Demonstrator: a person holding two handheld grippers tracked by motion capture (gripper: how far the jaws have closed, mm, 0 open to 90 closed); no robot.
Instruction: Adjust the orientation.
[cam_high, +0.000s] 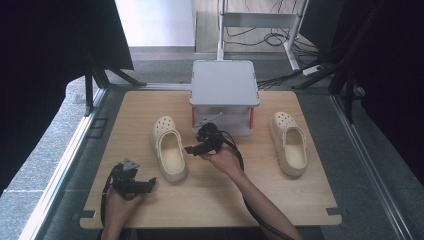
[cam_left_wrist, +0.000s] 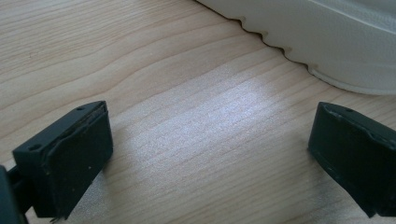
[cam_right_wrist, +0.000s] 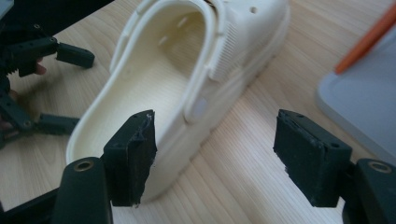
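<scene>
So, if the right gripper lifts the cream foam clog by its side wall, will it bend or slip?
The cream foam clog looks thick-walled and moulded, so probably light and only slightly bendy. Its matt surface should grip reasonably. The right gripper, open, straddles the near wall; a one-sided hold may let it tilt.

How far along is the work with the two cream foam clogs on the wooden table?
Nothing looks done yet: both clogs lie on the wooden table, flanking the grey lidded box. In hand: the right gripper, jaws open, is beside the left cream foam clog, not gripping it. The left gripper rests open nearby. Left: grasping that clog and the right cream clog.
</scene>
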